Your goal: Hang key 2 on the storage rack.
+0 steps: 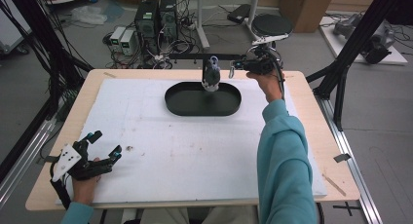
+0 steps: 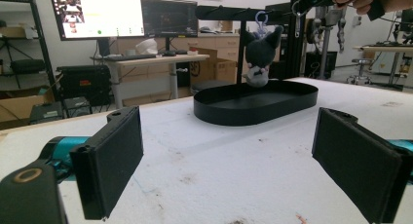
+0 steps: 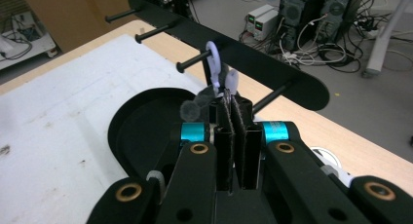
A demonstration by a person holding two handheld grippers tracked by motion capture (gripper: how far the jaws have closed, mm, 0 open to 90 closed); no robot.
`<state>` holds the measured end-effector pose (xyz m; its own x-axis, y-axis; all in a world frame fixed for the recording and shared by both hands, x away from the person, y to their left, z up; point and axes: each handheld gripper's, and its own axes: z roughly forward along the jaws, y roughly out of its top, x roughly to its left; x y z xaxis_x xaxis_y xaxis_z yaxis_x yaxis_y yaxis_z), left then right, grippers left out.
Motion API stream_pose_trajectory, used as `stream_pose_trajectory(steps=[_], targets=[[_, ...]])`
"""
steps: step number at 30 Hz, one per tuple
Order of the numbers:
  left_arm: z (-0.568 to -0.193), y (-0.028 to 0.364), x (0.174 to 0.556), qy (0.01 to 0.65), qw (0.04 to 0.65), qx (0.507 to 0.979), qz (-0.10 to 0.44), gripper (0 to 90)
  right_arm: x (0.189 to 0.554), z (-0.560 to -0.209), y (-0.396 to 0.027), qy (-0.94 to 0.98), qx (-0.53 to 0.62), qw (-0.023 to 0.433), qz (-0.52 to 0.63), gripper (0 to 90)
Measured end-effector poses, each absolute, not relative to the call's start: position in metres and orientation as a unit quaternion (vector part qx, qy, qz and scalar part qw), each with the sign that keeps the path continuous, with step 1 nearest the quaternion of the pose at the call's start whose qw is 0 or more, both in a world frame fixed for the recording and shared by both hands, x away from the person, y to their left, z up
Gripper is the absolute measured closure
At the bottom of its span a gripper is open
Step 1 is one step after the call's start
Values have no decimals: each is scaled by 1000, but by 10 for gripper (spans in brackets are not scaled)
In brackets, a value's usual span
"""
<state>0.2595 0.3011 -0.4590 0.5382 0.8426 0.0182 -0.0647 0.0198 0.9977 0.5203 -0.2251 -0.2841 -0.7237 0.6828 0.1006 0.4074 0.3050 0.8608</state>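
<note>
- White cover lies on the wooden bench (image 1: 311, 151), and a black oval tray (image 1: 178, 104) sits near the far edge.
- Behind the tray stands a black rack (image 3: 272, 68) with pegs sticking out.
- A small dark plush toy (image 1: 211, 75) hangs from one peg by a pale purple clip (image 3: 213, 63), right above the tray.
- The right tool (image 1: 233, 66) is up by the rack. Its jaws are pressed together on a little pale ring (image 3: 232, 81) just beside the clip.
- The left tool (image 1: 103, 145) rests low at the near left corner of the bench. Its jaws are wide open with nothing between them, and it is well apart from the toy.
- The right gripper view shows the pinched ring up close. The high view makes it too small to see.
- The left gripper view shows the toy from the side, with its pointy ears and pale face, plus screens and desks far behind.
- In the right gripper view the toy is blurry and mostly hidden behind the jaws.
- I cannot tell whether the ring is joined to the clip.
</note>
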Motion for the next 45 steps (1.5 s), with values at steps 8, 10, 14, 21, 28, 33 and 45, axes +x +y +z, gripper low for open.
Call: stream_pose_trajectory(steps=[8, 10, 14, 21, 28, 33, 45], targets=[[-459, 301, 260, 323, 637, 602, 356, 118, 524, -288, -230, 795, 348, 145, 475, 886], [-459, 301, 260, 323, 637, 602, 356, 118, 525, -288, -230, 795, 350, 144, 474, 886], [-459, 301, 260, 323, 637, 603, 357, 118, 526, -290, -230, 796, 348, 146, 473, 886], [-459, 301, 259, 323, 637, 602, 356, 118, 529, -292, -233, 795, 349, 152, 473, 885], [-459, 301, 259, 323, 636, 603, 356, 118, 534, -297, -236, 794, 354, 153, 470, 885], [-459, 301, 259, 323, 636, 603, 357, 118, 539, -301, -237, 790, 358, 156, 472, 885], [-459, 301, 259, 323, 636, 603, 357, 118, 546, -308, -236, 782, 366, 162, 478, 885]])
